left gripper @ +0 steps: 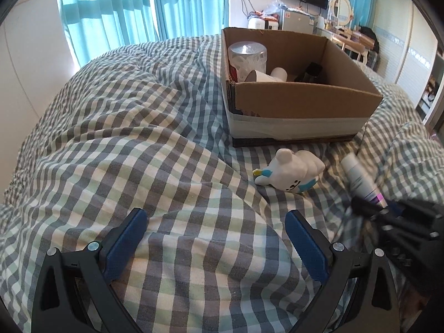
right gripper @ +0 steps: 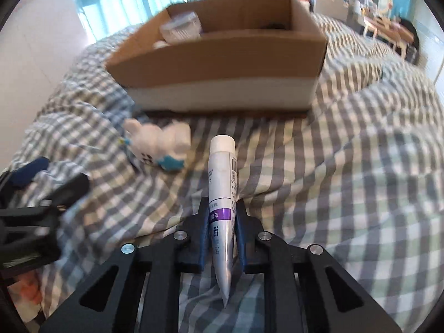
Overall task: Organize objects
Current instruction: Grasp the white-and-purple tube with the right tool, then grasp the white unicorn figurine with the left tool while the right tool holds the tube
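The right gripper (right gripper: 222,211) pinches a white tube (right gripper: 222,183) near its purple band, cap pointing toward the cardboard box (right gripper: 222,63). The left gripper (left gripper: 215,222) hovers spread above the checked bedspread (left gripper: 138,138), short of the white bear toy (left gripper: 291,172).

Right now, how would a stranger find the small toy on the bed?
Find the cardboard box on the checked blanket. Just before its near wall lies a white bear toy on its side. Unlike the tube beside it, it is rounded, with blue trim.
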The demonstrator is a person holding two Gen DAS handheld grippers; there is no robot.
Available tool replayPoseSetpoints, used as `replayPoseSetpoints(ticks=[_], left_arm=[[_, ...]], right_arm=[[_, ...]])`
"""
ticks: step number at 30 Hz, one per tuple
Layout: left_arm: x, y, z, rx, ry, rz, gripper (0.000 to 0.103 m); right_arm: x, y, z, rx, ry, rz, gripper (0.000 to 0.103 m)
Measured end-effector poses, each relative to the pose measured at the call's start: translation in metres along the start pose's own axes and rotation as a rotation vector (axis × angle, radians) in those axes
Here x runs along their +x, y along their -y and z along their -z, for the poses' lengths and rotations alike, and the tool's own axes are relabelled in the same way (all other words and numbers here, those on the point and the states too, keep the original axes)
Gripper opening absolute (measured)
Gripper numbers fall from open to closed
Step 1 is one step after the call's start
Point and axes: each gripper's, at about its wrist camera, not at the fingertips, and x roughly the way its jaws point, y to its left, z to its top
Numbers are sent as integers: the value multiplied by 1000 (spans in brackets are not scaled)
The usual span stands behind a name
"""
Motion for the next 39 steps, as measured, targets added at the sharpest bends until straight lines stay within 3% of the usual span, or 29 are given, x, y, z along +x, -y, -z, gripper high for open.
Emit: replayPoseSetpoints(ticks=[6, 13, 17, 20, 26, 28, 39], left_arm=[[4, 11, -10, 27, -7, -20, 102], [20, 49, -31, 90, -5, 3, 102], [39, 70, -38, 118, -21, 32, 102], [57, 75, -39, 116, -47, 26, 102], [83, 68, -42, 70, -98, 21, 100], [91, 68, -41, 72, -118, 21, 83], [63, 63, -36, 81, -113, 45, 83]], right_arm=[[-21, 17, -19, -16, 58, -40, 16], [-36, 39, -31, 4, 110, -66, 15], [-46, 51, -36, -14, 170, 1, 16], [-51, 67, -41, 5, 189, 2, 16], [-32, 75, -36, 17, 141, -24, 16], [-33, 73, -34, 5, 143, -25, 16], [-35, 58, -24, -44, 154, 29, 16]])
